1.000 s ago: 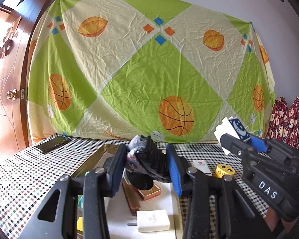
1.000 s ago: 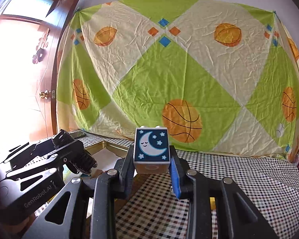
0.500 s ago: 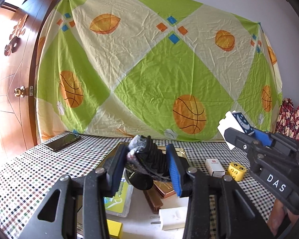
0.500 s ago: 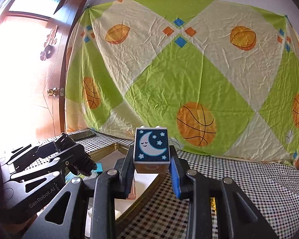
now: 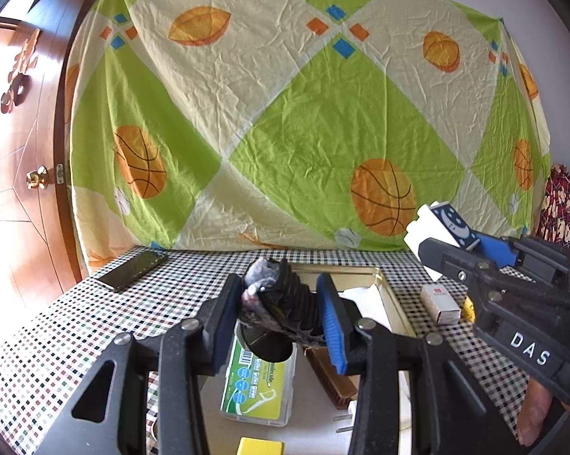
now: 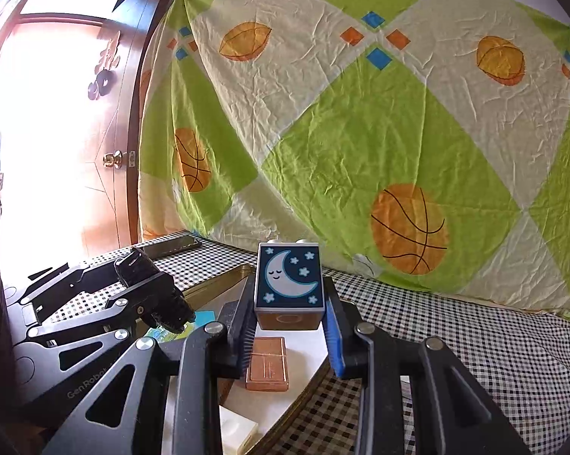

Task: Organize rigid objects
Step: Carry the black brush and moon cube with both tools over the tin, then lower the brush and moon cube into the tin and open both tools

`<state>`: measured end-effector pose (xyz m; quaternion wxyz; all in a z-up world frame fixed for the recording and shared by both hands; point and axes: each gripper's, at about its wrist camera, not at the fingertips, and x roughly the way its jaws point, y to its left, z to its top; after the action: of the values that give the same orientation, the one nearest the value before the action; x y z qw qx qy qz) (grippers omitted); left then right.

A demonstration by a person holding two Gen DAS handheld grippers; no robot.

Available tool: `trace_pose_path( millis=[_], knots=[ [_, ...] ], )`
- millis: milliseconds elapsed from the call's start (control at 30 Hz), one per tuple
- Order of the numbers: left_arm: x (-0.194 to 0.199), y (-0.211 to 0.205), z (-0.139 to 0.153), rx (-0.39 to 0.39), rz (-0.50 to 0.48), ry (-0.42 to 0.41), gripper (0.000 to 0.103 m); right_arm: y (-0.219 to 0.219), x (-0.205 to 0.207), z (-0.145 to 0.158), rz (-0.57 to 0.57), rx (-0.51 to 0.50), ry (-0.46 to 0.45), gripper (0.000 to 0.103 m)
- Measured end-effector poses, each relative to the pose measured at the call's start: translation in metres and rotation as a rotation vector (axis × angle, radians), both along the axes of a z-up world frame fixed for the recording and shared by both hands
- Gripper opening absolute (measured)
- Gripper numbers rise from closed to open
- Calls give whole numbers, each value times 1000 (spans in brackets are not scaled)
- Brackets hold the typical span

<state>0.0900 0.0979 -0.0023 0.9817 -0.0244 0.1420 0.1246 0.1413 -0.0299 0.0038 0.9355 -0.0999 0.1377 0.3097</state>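
1. Jaws of the left gripper (image 5: pixel 281 314) are clamped on a black ribbed rubber part (image 5: pixel 288 303), held between both pads above the tray (image 5: pixel 393 303).
2. Right gripper (image 6: pixel 289 326) pinches the moon block (image 6: pixel 288 280) between its pads, moon face toward the camera.
3. Below those jaws, a copper case (image 6: pixel 266 364) lies in the tray.

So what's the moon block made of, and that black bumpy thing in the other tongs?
The white toy block with a blue moon picture looks like hard, smooth plastic: crisp edges, studs on top, slight sheen. The black ribbed tube-shaped piece looks like matte rubber, judging by its accordion folds, though soft plastic is possible. The gold-rimmed tray below seems to be shiny metal.
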Motion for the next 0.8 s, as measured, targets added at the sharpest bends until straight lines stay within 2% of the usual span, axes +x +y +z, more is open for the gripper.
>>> trace_pose_path(
  millis=[367,633,800],
  knots=[
    [35,23,-6,-56,-42,137,40,26,32,-19,22,-62,112,34],
    [62,34,-1,-63,-69,236,40,37,53,-40,33,-107,231,34],
    [79,30,1,-31,-78,289,40,42,60,-47,48,-137,271,34]
  ],
)
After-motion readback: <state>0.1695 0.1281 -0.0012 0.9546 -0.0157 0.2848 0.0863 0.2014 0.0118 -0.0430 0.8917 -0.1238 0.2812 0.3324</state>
